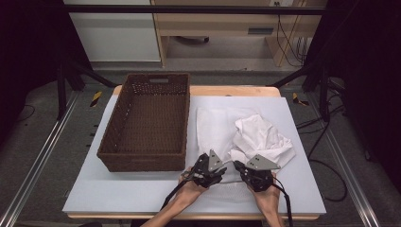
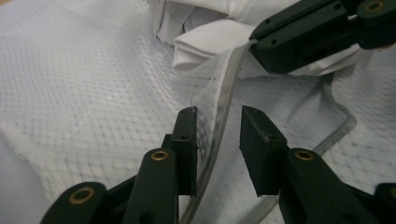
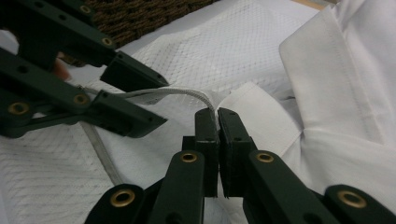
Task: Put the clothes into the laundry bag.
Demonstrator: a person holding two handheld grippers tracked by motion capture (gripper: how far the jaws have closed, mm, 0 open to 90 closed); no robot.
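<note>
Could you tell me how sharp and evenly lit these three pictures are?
High view: the pale table mat is evenly lit, the room's sides are black. Left gripper view: the white mesh laundry bag is soft and blurred. Right gripper view: the white folded shirt is crisp, the brown woven basket is dim.

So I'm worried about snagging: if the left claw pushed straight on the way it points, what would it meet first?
Probably the mesh bag's zipper edge between its open jaws, then the right claw beyond; depth is unclear.

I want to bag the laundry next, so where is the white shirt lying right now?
In the high view the white shirt lies crumpled right of the wicker basket, on the mesh bag, just beyond the right gripper.
</note>
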